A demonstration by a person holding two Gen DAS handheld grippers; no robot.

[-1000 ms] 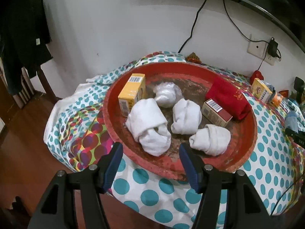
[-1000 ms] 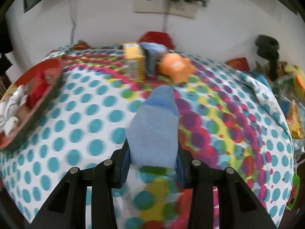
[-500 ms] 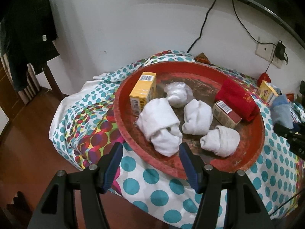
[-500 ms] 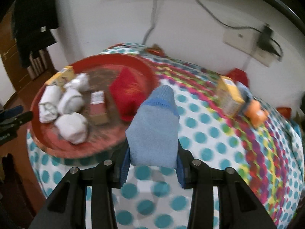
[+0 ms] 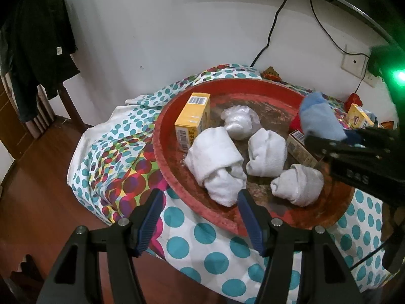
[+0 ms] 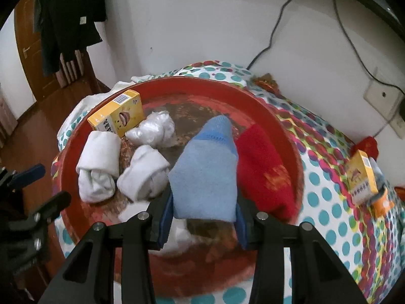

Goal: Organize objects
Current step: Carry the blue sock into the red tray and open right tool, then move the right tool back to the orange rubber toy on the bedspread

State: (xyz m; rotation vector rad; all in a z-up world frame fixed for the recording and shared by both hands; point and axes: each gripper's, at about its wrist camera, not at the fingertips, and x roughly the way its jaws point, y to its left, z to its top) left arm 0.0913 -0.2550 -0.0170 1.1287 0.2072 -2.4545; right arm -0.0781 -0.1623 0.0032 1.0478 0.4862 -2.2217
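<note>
Now the right gripper (image 6: 202, 224) holds a rolled blue sock (image 6: 206, 174) between its pads, above the red tray (image 6: 286, 136); the roll points toward twelve o'clock in the right wrist view. From the left wrist view the same sock (image 5: 320, 120) comes in at three o'clock, over the tray's (image 5: 162, 136) far side, with the right gripper's black frame blurred beside it.

The left gripper (image 5: 197, 219) stands fairly wide with nothing between its blue pads (image 5: 149, 217), hovering at the tray's six o'clock edge, just off the rim.

Inside the tray, seen from the left wrist: a yellow box (image 5: 193, 120) stands upright at ten o'clock, a clear plastic bundle (image 5: 239, 122) lies at twelve, a big white roll (image 5: 217, 166) lies at seven just beside the box, a second white roll (image 5: 267, 155) sits at the centre, and a third (image 5: 298, 183) at five. A small brown box (image 5: 300, 148) lies at three, partly hidden by the right gripper. In the right wrist view a red sock (image 6: 267, 169) lies in the tray just beside the blue one, at two o'clock.

The tray rests on a desk covered by a dotted cloth (image 5: 207, 243). Another yellow box (image 6: 362, 177) stands on the cloth at three o'clock, well apart from the tray.
</note>
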